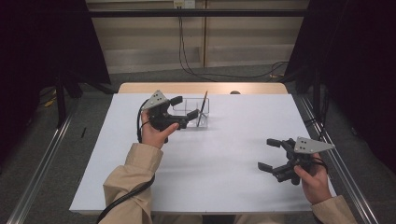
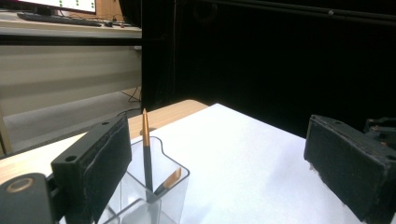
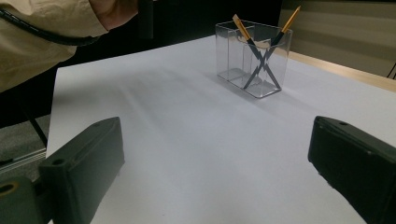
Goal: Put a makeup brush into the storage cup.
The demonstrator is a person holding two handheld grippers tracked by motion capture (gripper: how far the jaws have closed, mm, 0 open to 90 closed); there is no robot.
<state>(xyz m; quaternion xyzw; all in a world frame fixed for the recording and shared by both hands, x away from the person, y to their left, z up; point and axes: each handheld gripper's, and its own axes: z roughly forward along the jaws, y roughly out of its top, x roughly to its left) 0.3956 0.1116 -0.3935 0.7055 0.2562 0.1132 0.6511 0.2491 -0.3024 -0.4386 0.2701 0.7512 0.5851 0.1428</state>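
Left hand: the left hand (image 1: pixel 154 132) comes in from the bottom left of the high view in a beige sleeve (image 1: pixel 133 179), forearm angled up and to the right, fingers wrapped round the gripper's body.
Left gripper: the left gripper (image 1: pixel 183 107) lies roughly level, its jaws pointing right toward the clear container and standing wide apart with nothing between the pads; a grey three-cornered plate sits on top.
Left gripper's own look: in the left gripper view the container sits just past the left jaw, partly behind it, not between the two.
Right hand: the right hand (image 1: pixel 312 181) rests at the right edge of the table, well apart from the container, wrist entering from the bottom right.
Right gripper: the right gripper (image 1: pixel 272 154) points left across the table, jaws spread wide, empty.
Clear container: the clear plastic container (image 1: pixel 201 103) stands upright on the white table top (image 1: pixel 224 158), toward its far side, just beside the left gripper's jaw tips.
Pens: two dark pens with orange-gold ends (image 3: pixel 264 51) lean crossed inside the container in the right gripper view; the taller one pokes above the rim.
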